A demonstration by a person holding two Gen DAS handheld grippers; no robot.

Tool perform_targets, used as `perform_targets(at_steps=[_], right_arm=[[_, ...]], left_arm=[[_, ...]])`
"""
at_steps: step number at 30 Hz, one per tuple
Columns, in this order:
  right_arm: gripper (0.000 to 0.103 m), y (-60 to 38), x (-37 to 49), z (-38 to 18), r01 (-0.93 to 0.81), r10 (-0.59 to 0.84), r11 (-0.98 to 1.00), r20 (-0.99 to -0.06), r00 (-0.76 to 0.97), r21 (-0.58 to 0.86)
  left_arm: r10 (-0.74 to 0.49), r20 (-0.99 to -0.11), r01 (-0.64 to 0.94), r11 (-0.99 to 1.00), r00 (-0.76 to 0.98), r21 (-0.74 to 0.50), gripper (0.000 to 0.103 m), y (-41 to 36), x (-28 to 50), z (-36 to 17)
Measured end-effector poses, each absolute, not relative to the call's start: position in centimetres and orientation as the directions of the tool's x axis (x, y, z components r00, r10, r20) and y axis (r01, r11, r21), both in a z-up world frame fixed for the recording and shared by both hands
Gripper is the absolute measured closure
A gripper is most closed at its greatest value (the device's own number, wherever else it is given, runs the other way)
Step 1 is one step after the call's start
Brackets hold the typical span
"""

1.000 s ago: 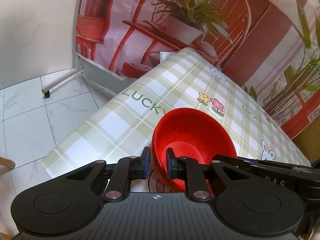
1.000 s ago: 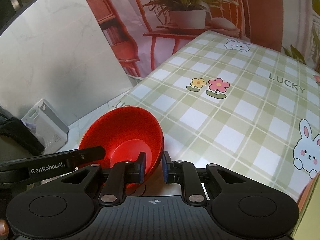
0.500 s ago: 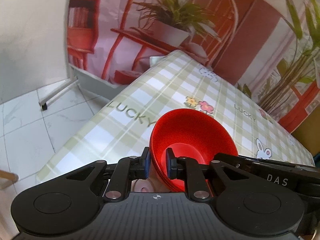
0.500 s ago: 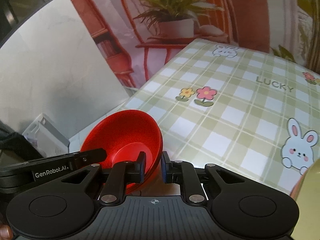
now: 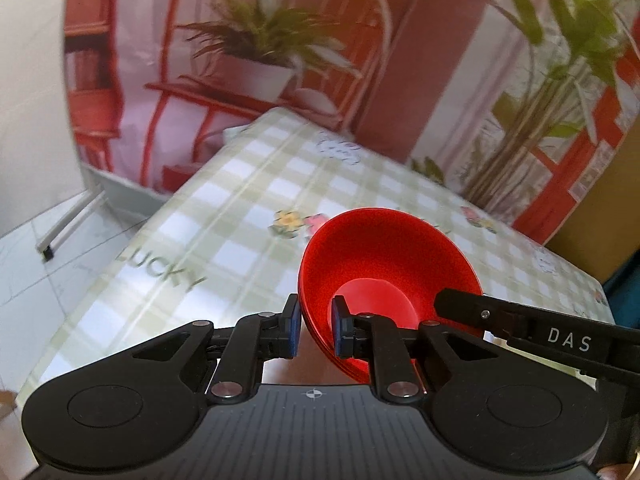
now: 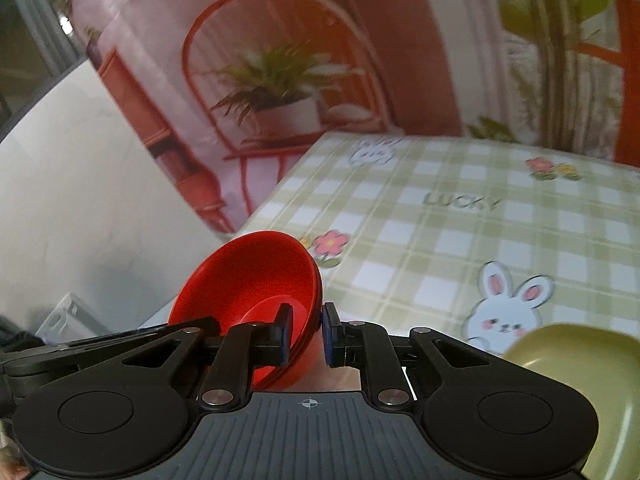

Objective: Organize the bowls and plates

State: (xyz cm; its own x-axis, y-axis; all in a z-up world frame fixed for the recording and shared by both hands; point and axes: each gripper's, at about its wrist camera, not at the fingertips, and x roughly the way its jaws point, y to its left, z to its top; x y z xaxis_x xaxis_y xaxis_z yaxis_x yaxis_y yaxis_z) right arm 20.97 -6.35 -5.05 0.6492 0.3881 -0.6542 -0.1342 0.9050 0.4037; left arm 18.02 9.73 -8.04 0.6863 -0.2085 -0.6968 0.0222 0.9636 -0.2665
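A red bowl (image 5: 384, 256) is held in the air above the checked tablecloth (image 5: 248, 216). My left gripper (image 5: 316, 330) is shut on its near-left rim, one finger inside and one outside. My right gripper (image 6: 306, 334) is shut on the opposite rim of the same red bowl (image 6: 252, 276). The rim shows doubled edges, so it may be stacked bowls; I cannot tell. The right gripper's finger (image 5: 520, 320) shows in the left wrist view. An olive-green bowl (image 6: 572, 364) sits at the lower right of the right wrist view.
The table carries a green-checked cloth (image 6: 460, 232) with bunnies, flowers and "LUCKY" print. A printed backdrop (image 5: 280, 60) with a chair and plant hangs behind it. A tiled floor (image 5: 36, 264) and a white wall lie to the left.
Both grippers have lifted the red bowl and carried it further over the table. The olive-green bowl has come more into the right wrist view.
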Motion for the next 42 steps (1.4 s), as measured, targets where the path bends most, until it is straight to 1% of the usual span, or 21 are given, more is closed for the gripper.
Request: perform_targets(at_steps=[8,21,32,42], right_arm=[[0.088,-11.8,20.5,-4.5,-0.043,0.33,0.905,-0.633,0.7,0.424],[0.088,-19.1,18.7,-4.6,0.075,0.246,0.893,-0.621,0.744,0.443],[0.088,-22.7,16.4,-5.5,0.134,0.205,0.885,-0.63,0.749,0.447],[0.088,-23.5,14.8,-6.8,0.162,0.19,0.882,-0.649,0.737,0.442]], left_arm=[[-0.274,-0.676,0.119,0.956,0.684,-0.267,0.086,4.9,19.1,-6.7],[-0.365,-0.672,0.246,0.931,0.644,-0.27,0.086,-1.9,20.0,-6.4],[-0.412,-0.688,0.314,0.91,0.598,-0.271,0.085,-5.0,19.1,-7.2],[-0.423,-0.707,0.333,0.902,0.567,-0.274,0.085,-5.9,18.5,-8.3]])
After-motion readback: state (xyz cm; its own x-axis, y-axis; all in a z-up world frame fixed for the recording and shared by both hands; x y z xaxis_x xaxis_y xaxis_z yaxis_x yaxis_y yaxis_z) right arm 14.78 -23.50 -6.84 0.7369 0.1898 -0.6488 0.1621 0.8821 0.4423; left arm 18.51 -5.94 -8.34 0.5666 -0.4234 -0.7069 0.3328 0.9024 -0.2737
